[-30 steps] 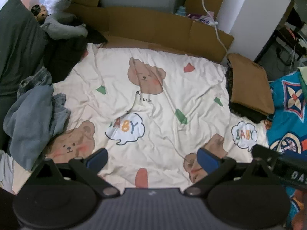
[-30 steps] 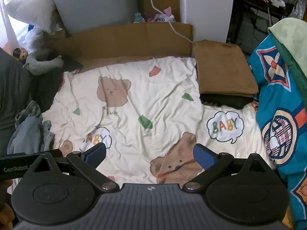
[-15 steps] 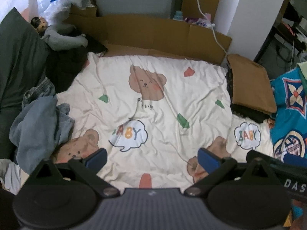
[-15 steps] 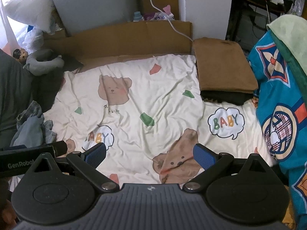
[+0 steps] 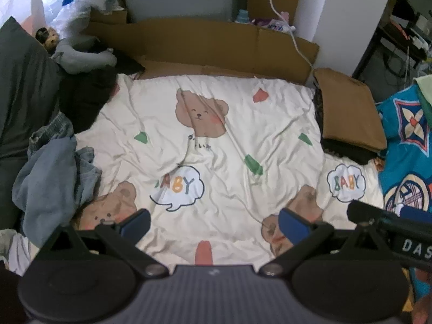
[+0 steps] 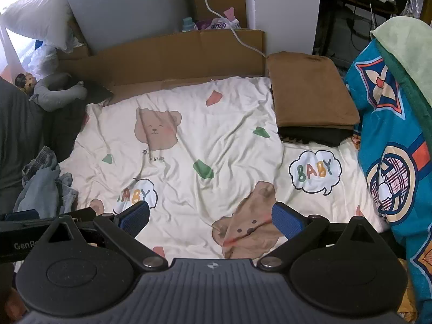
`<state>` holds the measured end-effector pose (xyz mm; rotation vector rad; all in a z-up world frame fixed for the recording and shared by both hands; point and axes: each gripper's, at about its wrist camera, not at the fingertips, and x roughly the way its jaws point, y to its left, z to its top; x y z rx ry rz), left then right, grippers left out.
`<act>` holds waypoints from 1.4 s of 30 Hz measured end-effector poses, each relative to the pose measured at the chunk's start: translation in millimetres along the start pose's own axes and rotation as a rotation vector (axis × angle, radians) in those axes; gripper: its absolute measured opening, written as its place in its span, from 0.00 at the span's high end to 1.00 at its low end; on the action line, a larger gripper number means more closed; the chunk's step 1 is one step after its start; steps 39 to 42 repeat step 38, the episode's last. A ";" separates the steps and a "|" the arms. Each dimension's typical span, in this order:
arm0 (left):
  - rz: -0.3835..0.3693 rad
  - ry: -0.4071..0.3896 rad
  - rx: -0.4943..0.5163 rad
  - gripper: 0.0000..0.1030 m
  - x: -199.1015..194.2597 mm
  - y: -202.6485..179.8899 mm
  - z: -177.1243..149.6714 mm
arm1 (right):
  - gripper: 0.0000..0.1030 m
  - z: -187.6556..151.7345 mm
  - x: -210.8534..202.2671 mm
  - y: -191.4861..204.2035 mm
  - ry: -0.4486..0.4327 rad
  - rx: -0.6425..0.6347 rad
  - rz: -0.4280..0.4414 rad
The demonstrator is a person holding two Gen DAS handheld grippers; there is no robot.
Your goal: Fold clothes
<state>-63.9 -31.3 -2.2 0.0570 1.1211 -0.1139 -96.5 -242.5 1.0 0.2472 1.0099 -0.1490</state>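
Lying heaped and crumpled at the bed's left edge: blue-grey clothes [image 5: 51, 172], unfolded, overlapping the cream bear-print duvet [image 5: 216, 124]. Hovering above the duvet's near part: left hand-held gripper [image 5: 214, 222], blue pads spread wide, gripping nothing, touching nothing. Hovering just beside it, to the right: right hand-held gripper [image 6: 210, 217], likewise gaping wide and empty, over a wrinkled bear print. Sitting at the bed's far right corner: folded brown garment [image 6: 307, 94], flat and squared, stacked on a folded black garment [image 6: 316, 135]. Hanging at the far right: bright blue patterned blanket [image 6: 391, 140], draped, with a pale green cloth [image 6: 405, 43] over its top.
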 end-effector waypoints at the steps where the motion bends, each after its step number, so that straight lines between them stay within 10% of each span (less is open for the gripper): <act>1: -0.003 0.006 -0.001 0.01 0.8 0.1 0.6 | 0.03 0.2 0.2 0.1 -0.001 0.000 -0.002; 42: 0.035 0.061 -0.136 0.01 18.7 47.1 8.3 | 0.03 23.2 16.2 55.7 -0.025 -0.145 0.011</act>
